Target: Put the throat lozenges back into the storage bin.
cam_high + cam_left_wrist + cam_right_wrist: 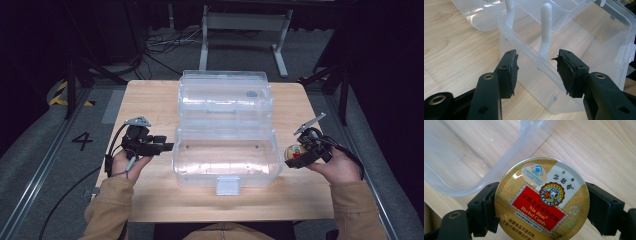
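Nearest the high camera, two tan sleeves come in from six o'clock over the wooden table. At nine o'clock the left gripper holds its jaws spread wide with nothing between them, poised at the left wall of the clear plastic box, whose rim crosses between the pads in the left gripper view. That box sits at centre, lid thrown back toward twelve o'clock, its inside bare. At three o'clock the right gripper clamps a round herbal candy tin by its edges, just outside the box's right wall. Picking up looks done; lowering the tin inside and closing the lid remain.
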`<state>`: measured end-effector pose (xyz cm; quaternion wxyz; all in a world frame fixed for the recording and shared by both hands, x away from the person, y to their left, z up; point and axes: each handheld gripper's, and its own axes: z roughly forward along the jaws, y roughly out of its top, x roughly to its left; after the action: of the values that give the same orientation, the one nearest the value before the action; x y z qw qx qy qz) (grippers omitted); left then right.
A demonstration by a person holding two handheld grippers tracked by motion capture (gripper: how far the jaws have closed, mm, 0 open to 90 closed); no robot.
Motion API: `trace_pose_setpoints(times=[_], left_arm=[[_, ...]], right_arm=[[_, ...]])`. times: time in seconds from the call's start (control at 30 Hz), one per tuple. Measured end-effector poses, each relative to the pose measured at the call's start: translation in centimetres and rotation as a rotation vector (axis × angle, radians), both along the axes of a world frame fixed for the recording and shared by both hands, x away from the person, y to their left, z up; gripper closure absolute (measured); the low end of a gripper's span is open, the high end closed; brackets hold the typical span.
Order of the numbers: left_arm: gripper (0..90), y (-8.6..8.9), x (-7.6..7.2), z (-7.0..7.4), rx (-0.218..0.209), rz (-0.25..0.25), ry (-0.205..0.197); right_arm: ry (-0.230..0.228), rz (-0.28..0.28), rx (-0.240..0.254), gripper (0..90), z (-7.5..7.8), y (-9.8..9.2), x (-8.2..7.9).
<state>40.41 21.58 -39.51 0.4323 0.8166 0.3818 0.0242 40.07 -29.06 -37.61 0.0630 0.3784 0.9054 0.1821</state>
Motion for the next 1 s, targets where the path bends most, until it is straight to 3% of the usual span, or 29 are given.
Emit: trace_pose_setpoints(times=[0.63,1.0], left_arm=[[50.9,0.1,0.3,-0.3,0.01,0.005,0.007],[50.9,0.2,0.2,-0.3,0.009,0.011,0.01]], right_arm=[[-0.058,0.078,0.036,20.1,2.8,2.6,-0.7],[-0.062,0.135,0.047,20.1,3.0,4.8,-0.8]])
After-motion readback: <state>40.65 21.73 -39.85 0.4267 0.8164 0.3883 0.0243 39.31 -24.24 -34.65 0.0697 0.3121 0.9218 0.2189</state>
